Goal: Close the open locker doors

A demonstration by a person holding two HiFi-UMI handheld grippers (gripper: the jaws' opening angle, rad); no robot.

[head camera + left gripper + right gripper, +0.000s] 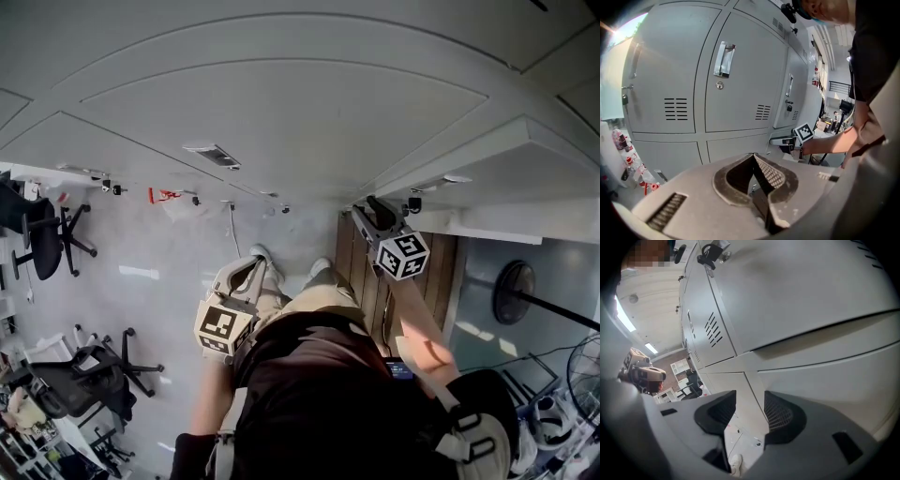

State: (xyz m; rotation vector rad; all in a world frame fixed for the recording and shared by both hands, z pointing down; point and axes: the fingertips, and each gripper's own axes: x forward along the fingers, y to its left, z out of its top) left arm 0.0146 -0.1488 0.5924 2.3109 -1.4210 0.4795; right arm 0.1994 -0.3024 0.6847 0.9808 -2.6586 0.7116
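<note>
A wall of grey lockers (740, 75) fills the left gripper view, each door with a chrome handle (723, 59) and a keyhole. One door further right (790, 96) seems to stand slightly ajar. My right gripper (783, 139) is at that door's lower edge. In the right gripper view its jaws (749, 404) are open with nothing between them, very close to a locker face (801, 301). My left gripper (753, 157) is shut and empty, held back from the lockers. In the head view the left gripper (246, 272) hangs low by the person's legs and the right gripper (372, 208) points at the lockers.
Black office chairs (42, 234) (112, 366) stand on the grey floor to the left. A standing fan (514, 292) and wire racks are at the right. Small red and white things (628, 161) lie on the floor by the lockers' base.
</note>
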